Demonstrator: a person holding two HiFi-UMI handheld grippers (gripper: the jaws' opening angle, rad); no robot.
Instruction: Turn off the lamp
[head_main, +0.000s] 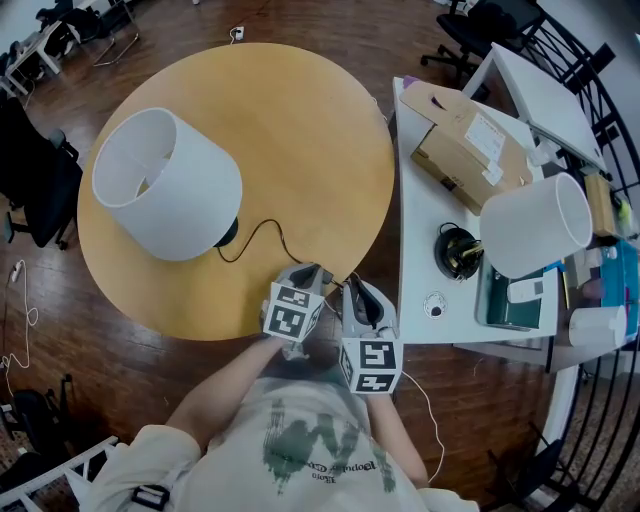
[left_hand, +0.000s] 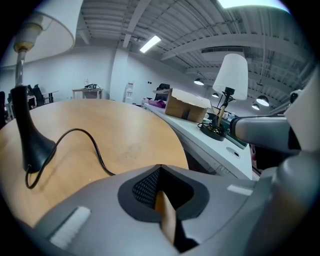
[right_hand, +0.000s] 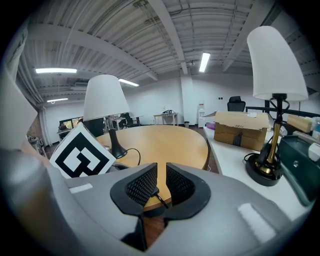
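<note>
The lamp (head_main: 165, 182) stands on the left of the round worktop (head_main: 300, 120), so the left tongs (left_hand: 159, 169), pinched shut, and the right tongs (right_hand: 160, 181), a little apart, sit at the near edge where its cord (left_hand: 96, 146) runs, likely to reach a switch there.

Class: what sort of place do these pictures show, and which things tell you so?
Probably an open-plan office or lab: office chairs, a white desk bearing a cardboard box, and ceiling strip lights overhead.

Lamp (head_main: 165, 185) on round table (head_main: 300, 130); desk (head_main: 420, 240) just right
</note>
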